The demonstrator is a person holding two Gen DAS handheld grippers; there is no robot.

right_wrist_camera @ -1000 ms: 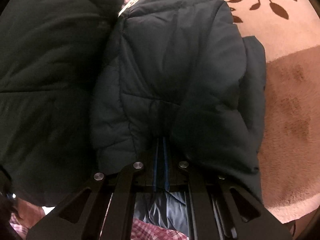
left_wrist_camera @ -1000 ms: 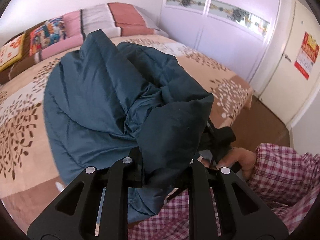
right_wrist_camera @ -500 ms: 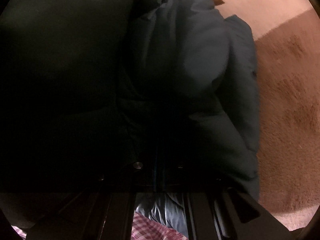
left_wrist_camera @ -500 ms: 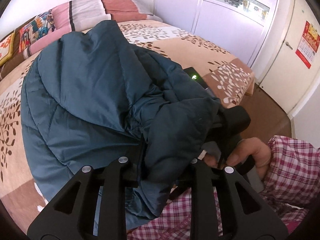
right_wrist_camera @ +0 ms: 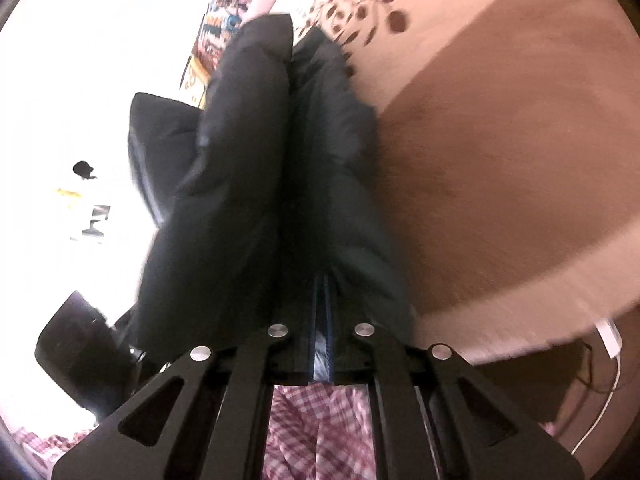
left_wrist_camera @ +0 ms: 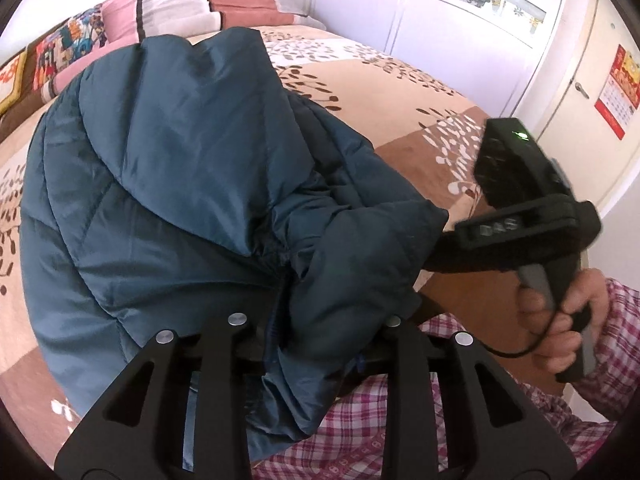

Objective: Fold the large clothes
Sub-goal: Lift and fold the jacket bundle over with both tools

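Holding the dark teal puffer jacket (left_wrist_camera: 168, 184) bunched over the patterned bed (left_wrist_camera: 400, 92), I have my left gripper (left_wrist_camera: 316, 332) pinching a thick fold, its jaws having just been opening with the fabric between them. My right gripper (right_wrist_camera: 322, 344) is pressed nearly together on a thin edge of the jacket. The person's right hand (left_wrist_camera: 560, 320) squeezes its handle, checked sleeve (left_wrist_camera: 616, 312) behind.

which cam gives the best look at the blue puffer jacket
The left wrist view: the jacket is well lit, showing its teal quilted panels piled on the bed. The right wrist view shows only a dark, blurred fold running up from the claw.
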